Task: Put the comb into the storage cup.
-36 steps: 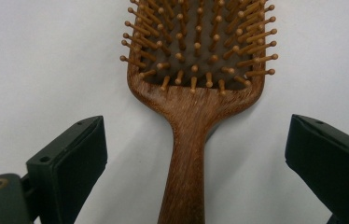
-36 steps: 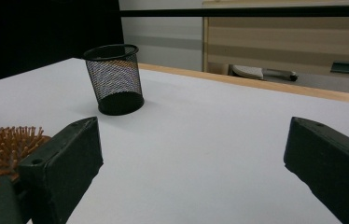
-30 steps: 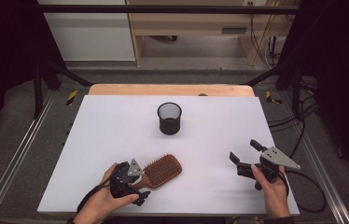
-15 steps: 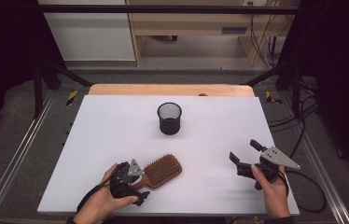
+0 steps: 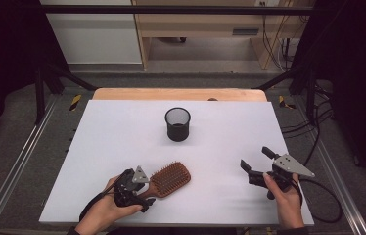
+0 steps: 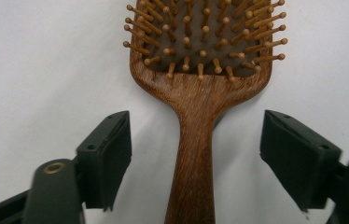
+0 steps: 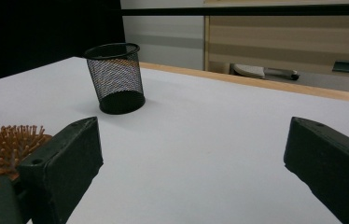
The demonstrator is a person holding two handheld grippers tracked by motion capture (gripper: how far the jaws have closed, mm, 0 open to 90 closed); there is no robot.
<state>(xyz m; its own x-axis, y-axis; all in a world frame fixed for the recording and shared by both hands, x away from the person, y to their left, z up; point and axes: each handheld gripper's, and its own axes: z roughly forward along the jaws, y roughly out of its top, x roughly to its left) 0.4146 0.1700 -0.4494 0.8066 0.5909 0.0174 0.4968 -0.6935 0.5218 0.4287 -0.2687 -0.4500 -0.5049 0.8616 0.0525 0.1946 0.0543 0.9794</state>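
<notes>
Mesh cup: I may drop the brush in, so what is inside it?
The mesh cup stands upright; through its mesh nothing shows inside. From above its floor looks dark, so something small could hide there.

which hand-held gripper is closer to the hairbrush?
Left. The left hand-held gripper straddles the hairbrush handle, pads not touching; the right hand-held gripper sits well off to its side.

no text, label, brand, number or sign can be read in any of the views.
</notes>
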